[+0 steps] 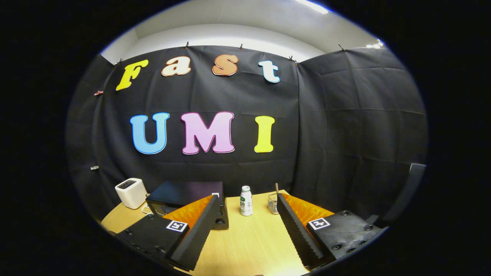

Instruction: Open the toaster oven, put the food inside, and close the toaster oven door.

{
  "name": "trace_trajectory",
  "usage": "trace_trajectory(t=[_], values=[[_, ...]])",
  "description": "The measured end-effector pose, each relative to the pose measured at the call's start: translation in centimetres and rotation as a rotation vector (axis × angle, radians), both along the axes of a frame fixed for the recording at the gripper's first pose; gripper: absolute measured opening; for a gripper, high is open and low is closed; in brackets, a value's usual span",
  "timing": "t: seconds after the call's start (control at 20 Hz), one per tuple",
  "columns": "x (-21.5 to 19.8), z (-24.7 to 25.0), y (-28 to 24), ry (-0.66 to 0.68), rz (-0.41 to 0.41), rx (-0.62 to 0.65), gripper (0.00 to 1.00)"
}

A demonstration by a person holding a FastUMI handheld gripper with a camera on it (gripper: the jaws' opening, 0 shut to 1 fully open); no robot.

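A dark toaster oven [184,197] stands on the wooden table [253,237], beyond my left finger, which partly covers its front; I cannot tell how its door stands. My gripper [247,209] is open, held above the table with nothing between its fingers. A small wire basket [272,204] with a stick poking up sits just behind my right finger [297,232], its contents too small to make out.
A white box-shaped appliance [131,193] stands left of the oven near the table's rounded edge. A small white bottle with a green label [246,201] stands upright ahead, between the fingers' lines. Black cloth walls close the booth behind and to the right.
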State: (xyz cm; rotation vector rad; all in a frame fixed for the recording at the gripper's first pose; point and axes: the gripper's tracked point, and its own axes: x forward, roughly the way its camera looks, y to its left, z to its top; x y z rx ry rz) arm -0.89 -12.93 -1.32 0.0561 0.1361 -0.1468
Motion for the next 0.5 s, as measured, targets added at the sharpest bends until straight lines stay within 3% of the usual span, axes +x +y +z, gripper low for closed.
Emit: trace_trajectory(t=[0.5], values=[[0.7,1.4,1.9,-0.019,0.048,0.005,0.98]])
